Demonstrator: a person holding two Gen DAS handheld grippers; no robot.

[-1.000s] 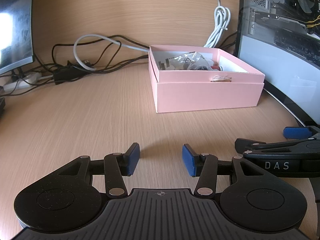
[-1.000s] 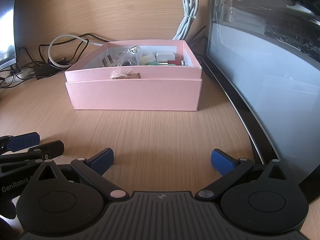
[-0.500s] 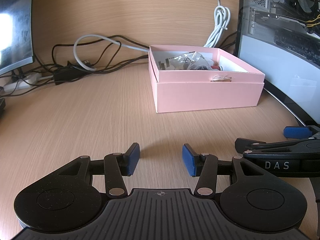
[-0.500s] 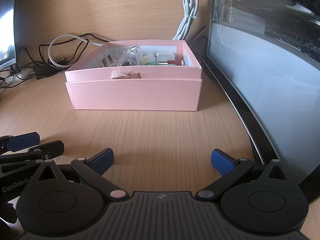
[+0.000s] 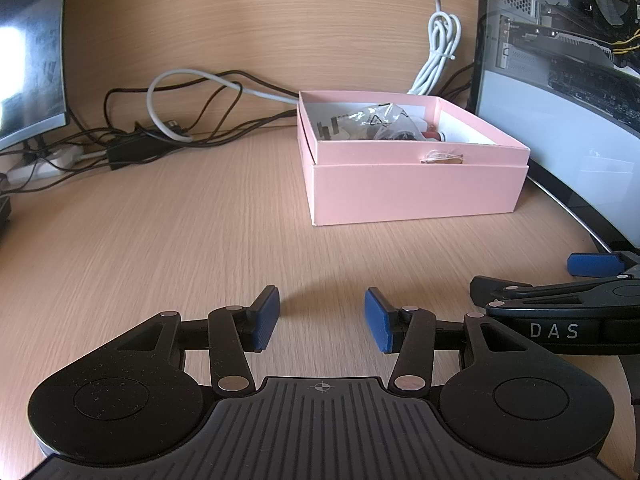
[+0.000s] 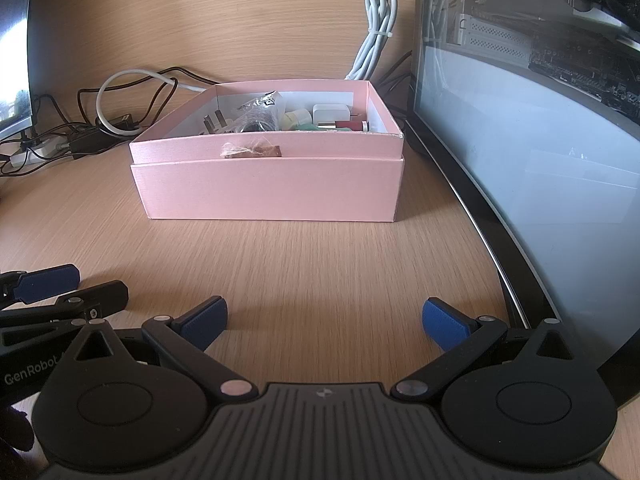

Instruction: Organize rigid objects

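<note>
Right wrist view: right gripper gapes empty, left gripper half-spread, empty; reaching ahead could shove the pink box.

Office desk setting: wooden desk, monitor, cable tangle, open PC case seen.

pink box: near wall hides the lower parts of its contents; crinkled bag contents too small to tell. monitor: cut off by left edge. computer case: cut off at right edge.
</note>
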